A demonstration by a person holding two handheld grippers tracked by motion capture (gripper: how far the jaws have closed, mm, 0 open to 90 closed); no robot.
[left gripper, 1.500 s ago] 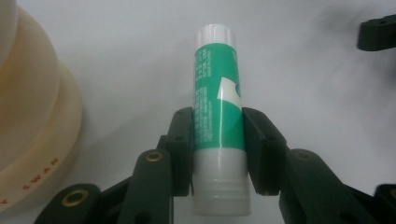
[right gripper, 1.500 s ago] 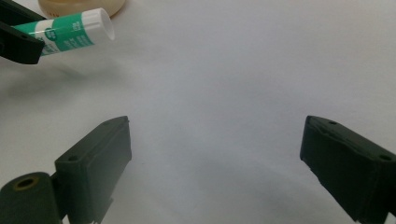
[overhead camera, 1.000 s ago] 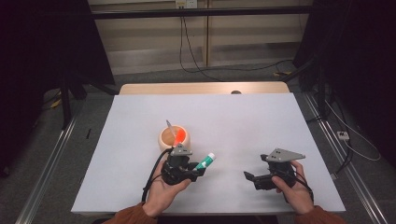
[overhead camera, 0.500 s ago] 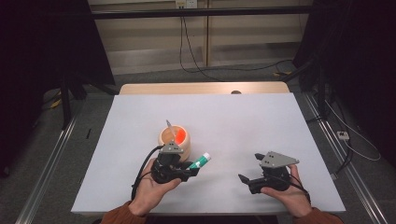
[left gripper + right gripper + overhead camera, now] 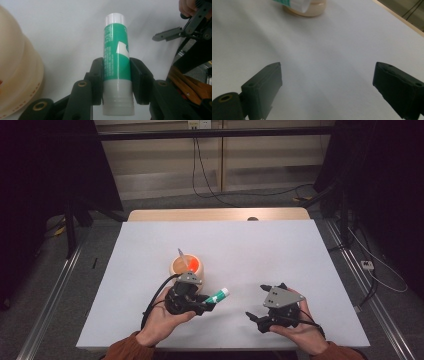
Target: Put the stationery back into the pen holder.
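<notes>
My left gripper (image 5: 209, 301) is shut on a green and white glue stick (image 5: 218, 296) low over the white table, its white cap pointing right and away. In the left gripper view the jaws clamp the glue stick (image 5: 116, 50) around its lower green part. Just behind it stands a beige cup (image 5: 186, 266) with an orange inside and a thin grey stick leaning out. My right gripper (image 5: 255, 301) is held near the front edge, open, with only bare table between its fingers (image 5: 262, 87). The cup (image 5: 312, 10) and the glue stick's end (image 5: 292, 3) show at the top of the right gripper view.
The white table (image 5: 240, 245) has a wooden strip (image 5: 215, 214) along its far edge. Metal rails run along the floor on both sides, and cables lie on the floor behind. The right gripper's jaw (image 5: 167, 35) shows at the right of the left gripper view.
Both hands have drifted a little left and toward the near edge. The left gripper has kept hold of the glue stick. The right gripper has stayed open.
</notes>
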